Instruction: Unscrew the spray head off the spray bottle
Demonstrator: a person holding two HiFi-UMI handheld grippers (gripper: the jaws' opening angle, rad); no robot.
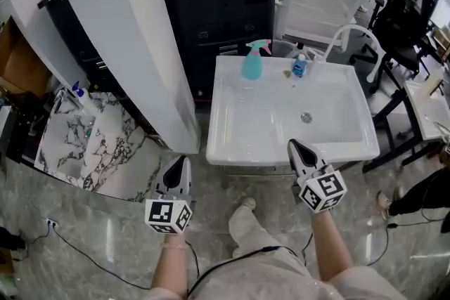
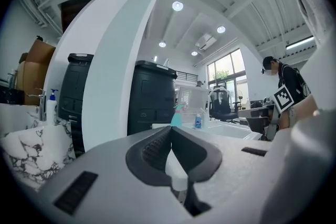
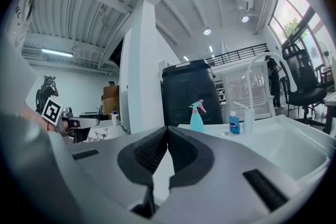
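Left gripper (image 1: 184, 159): jaws closed, empty, short of the sink (image 1: 232, 144). Spray bottle (image 1: 252, 61): upright on the sink's far rim, ahead-right of the left gripper, ahead-left of the right. Right gripper (image 1: 292, 144): jaws closed, empty, over the sink's near edge, seemingly the nearer.

Label on the blue bottle (image 1: 299, 67) is unreadable.

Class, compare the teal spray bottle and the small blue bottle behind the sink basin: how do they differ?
The spray bottle is teal and taller; the blue bottle is darker and shorter. The spray bottle has a pink trigger head; the blue bottle has none. Both stand upright on the back ledge of the sink.
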